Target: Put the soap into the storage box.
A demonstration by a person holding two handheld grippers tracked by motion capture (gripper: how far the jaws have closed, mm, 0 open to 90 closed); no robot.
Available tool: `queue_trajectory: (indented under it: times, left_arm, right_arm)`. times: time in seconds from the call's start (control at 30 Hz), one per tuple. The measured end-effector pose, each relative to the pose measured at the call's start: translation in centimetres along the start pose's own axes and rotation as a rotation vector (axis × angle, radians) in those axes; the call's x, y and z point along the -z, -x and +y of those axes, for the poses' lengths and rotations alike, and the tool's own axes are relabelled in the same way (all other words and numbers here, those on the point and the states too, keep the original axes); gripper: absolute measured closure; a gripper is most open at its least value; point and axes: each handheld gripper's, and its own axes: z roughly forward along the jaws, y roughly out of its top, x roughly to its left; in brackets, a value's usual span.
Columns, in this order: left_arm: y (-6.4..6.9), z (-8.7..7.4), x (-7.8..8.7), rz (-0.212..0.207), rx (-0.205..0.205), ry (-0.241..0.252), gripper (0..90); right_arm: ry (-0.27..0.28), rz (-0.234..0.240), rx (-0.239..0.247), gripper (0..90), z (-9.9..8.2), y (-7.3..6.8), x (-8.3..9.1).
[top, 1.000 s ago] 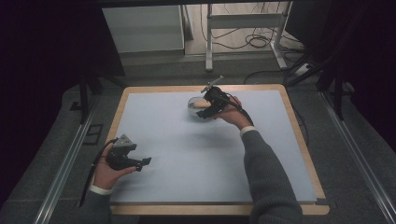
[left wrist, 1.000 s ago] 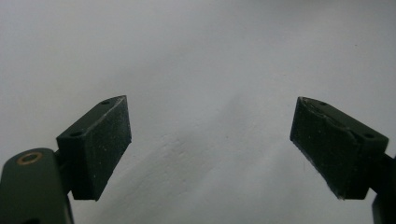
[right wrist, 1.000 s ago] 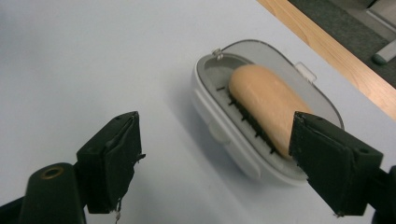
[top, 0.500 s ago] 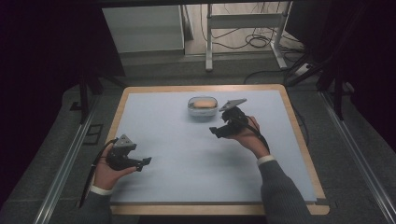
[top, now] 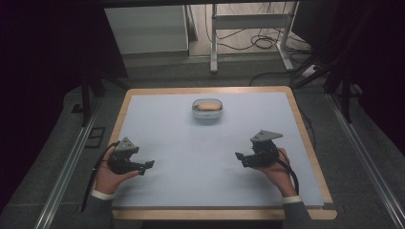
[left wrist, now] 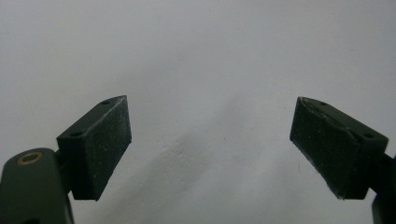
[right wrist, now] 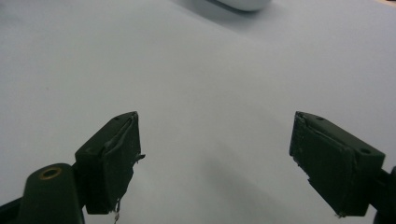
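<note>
both jaws stand wide and empty: the left gripper (top: 143,165) and right gripper (top: 241,158) rest near the table's (top: 157,119) front edge. the clear lidded container (top: 207,108) with something orange inside sits well apart, at the far middle. to grasp it well, i'd approach level and straddle its short sides.

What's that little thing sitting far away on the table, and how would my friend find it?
Start with the big pale blue table with its wooden edge. Look to its far side, near the middle, well beyond the left gripper and the right gripper, both open. There sits a small rounded clear container with something orange-tan inside; it is the one loose item on the tabletop.
</note>
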Motion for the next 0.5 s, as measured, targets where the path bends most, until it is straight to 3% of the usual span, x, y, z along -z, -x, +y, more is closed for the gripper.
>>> queue_trajectory:
  times: [0.23,0.33,0.5]
  left_arm:
    - [0.1,0.0,0.0,0.000,0.000,-0.001,12.9]
    - [0.1,0.0,0.0,0.001,0.000,0.001,12.9]
    - [0.1,0.0,0.1,0.003,-0.005,0.002,12.9]
  right_arm:
    - [0.023,-0.023,-0.027,16.3,-3.1,-0.4,1.6]
    - [0.018,-0.031,-0.034,16.3,-3.6,-0.2,1.9]
    - [0.065,-0.035,-0.047,16.4,-3.6,0.0,2.4]
